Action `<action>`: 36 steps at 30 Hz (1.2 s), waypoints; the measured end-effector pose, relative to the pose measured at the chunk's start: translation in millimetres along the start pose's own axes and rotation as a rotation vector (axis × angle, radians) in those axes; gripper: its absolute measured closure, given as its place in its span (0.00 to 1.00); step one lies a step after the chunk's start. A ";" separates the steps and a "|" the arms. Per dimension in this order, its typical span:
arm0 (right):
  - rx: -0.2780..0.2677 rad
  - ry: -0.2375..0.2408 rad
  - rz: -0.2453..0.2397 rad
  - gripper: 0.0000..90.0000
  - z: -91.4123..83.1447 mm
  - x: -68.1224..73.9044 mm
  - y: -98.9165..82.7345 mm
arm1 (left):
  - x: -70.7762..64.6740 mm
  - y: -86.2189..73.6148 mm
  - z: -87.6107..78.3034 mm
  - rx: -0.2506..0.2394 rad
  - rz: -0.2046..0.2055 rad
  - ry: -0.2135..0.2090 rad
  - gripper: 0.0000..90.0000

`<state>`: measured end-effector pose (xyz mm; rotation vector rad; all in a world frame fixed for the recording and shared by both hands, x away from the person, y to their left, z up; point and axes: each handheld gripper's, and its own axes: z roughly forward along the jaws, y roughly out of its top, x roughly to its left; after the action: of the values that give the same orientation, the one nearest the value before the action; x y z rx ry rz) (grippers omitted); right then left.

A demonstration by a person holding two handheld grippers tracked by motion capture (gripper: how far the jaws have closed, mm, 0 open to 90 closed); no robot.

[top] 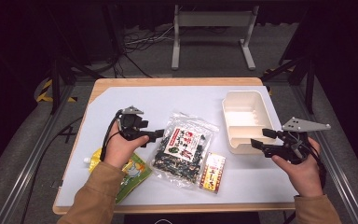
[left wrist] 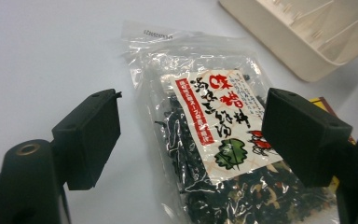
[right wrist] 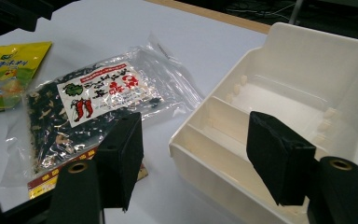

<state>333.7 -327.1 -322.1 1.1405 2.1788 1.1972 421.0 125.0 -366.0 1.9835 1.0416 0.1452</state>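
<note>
A clear bag of dark dried seaweed with a white and red label [top: 182,144] lies flat at the middle of the table. My left gripper [top: 157,135] hovers at the bag's left edge, open, with nothing between its jaws. In the left gripper view the bag [left wrist: 214,135] lies beyond the open left gripper [left wrist: 191,126]. My right gripper [top: 262,139] is open and empty beside the near right corner of a cream divided bin [top: 227,119]. The right gripper view has the open right gripper [right wrist: 193,154] before the bin's wall [right wrist: 214,172], with the bag [right wrist: 93,102] to the left.
A small yellow and red packet [top: 213,171] lies partly under the bag's near right corner. A yellow-green spouted pouch [top: 133,175] lies by my left forearm near the front edge. A pale grey mat [top: 121,98] covers the wooden table; stands and cables sit on the floor behind.
</note>
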 end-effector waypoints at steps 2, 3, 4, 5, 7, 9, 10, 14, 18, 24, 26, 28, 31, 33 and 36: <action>-0.002 0.001 0.000 0.41 -0.1 0.0 -0.1 | 1.7 1.1 6.6 0.019 0.004 0.002 0.25; -0.002 0.002 -0.001 0.41 -0.2 0.2 -0.2 | 2.7 1.4 10.3 0.029 0.001 0.005 0.25; -0.003 0.003 -0.004 0.41 -0.3 0.2 -0.2 | 3.3 1.6 13.2 0.040 -0.002 0.011 0.27; -0.005 0.002 -0.005 0.41 -0.3 0.3 -0.2 | 4.8 2.0 16.4 0.049 0.007 0.016 0.29; -0.004 0.000 -0.007 0.41 -0.2 0.3 -0.2 | 6.7 2.1 22.3 0.071 0.007 0.038 0.29; -0.006 0.001 -0.005 0.41 -0.1 0.2 -0.1 | 9.0 2.2 27.1 0.082 0.004 0.045 0.28; -0.006 0.002 -0.004 0.41 -0.1 0.3 -0.1 | 10.4 2.3 29.8 0.083 0.000 0.045 0.27; -0.002 0.002 -0.010 0.41 0.8 0.6 0.2 | 13.1 2.2 40.8 0.103 -0.019 0.045 0.25; 0.002 0.004 -0.013 0.41 2.0 1.5 0.4 | 15.5 1.4 51.0 0.131 -0.009 0.053 0.26; 0.001 0.004 -0.015 0.40 2.2 1.2 0.1 | 19.0 -0.8 63.1 0.154 -0.051 0.030 0.31; 0.001 0.003 -0.014 0.40 2.4 0.8 -0.2 | 19.7 -1.5 66.3 0.161 -0.069 0.025 0.31; 0.002 0.005 -0.013 0.40 2.6 0.8 -0.4 | 20.6 -2.0 69.5 0.169 -0.083 0.020 0.32; 0.002 0.005 -0.013 0.40 2.7 1.1 -0.4 | 21.3 -2.3 72.8 0.178 -0.086 0.016 0.32; 0.004 0.005 -0.016 0.40 3.0 1.1 -0.5 | 20.3 -2.6 76.6 0.186 -0.095 0.009 0.32; 0.009 0.003 -0.018 0.40 3.8 1.3 -0.6 | 18.5 -2.8 81.6 0.206 -0.097 -0.001 0.32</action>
<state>335.2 -324.3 -324.7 1.1215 2.1942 1.1840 468.3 86.7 -423.5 2.1109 1.1895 -0.0169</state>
